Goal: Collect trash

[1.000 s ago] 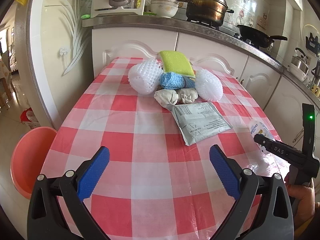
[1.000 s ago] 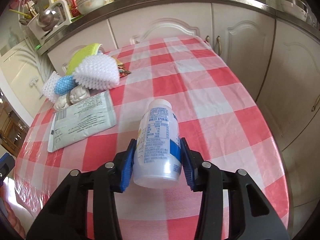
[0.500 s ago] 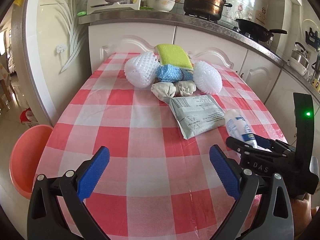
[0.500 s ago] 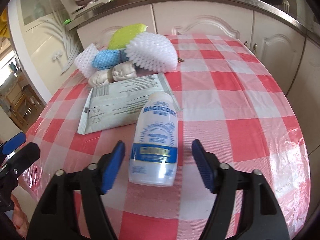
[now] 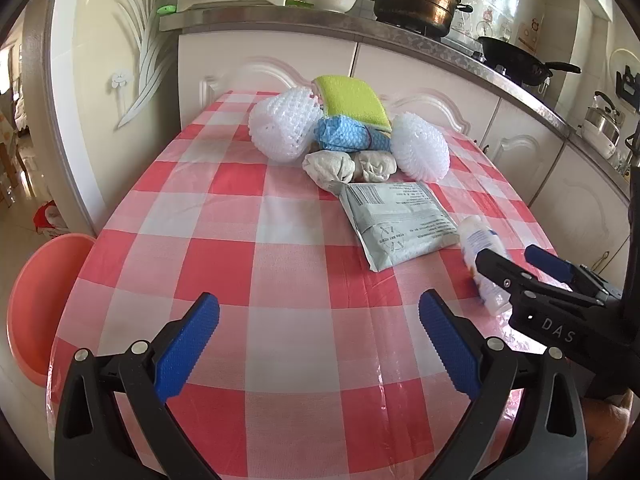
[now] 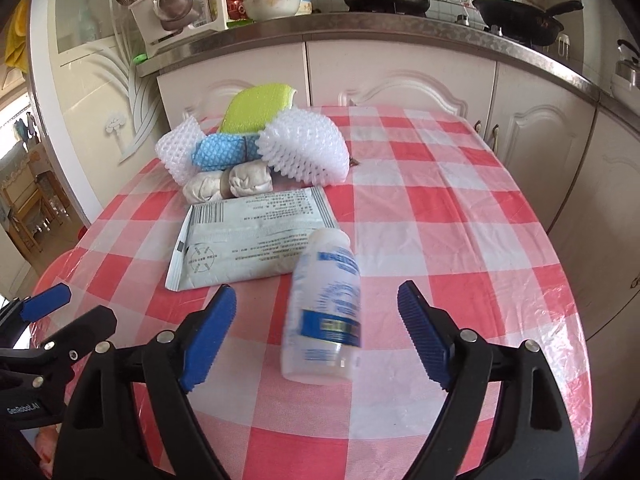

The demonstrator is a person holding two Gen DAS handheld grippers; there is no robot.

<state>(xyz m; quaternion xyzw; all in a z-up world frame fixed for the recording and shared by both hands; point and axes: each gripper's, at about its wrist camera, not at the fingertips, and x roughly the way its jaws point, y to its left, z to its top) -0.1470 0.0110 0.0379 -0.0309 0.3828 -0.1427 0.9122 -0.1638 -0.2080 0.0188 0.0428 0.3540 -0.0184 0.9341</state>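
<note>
Lying on its side on the checked tablecloth, the white bottle sits between the spread fingers of the right gripper, neither blue pad touching it; its label is blurred, so it may be rolling, though I cannot be sure. The jaws are wide, likely to straddle the bottle's body for a sideways pinch. The left gripper hangs over bare cloth near the table's front edge, jaws equally wide and holding nothing, probably waiting its turn. The bottle's cap end touches or just overlaps the grey printed pouch. Beyond that sits a heap: two white foam nets, a blue cloth roll, a green sponge and two beige wads. A pink basin stands on the floor left of the table, a plausible bin. Nothing blocks the grasp.
</note>
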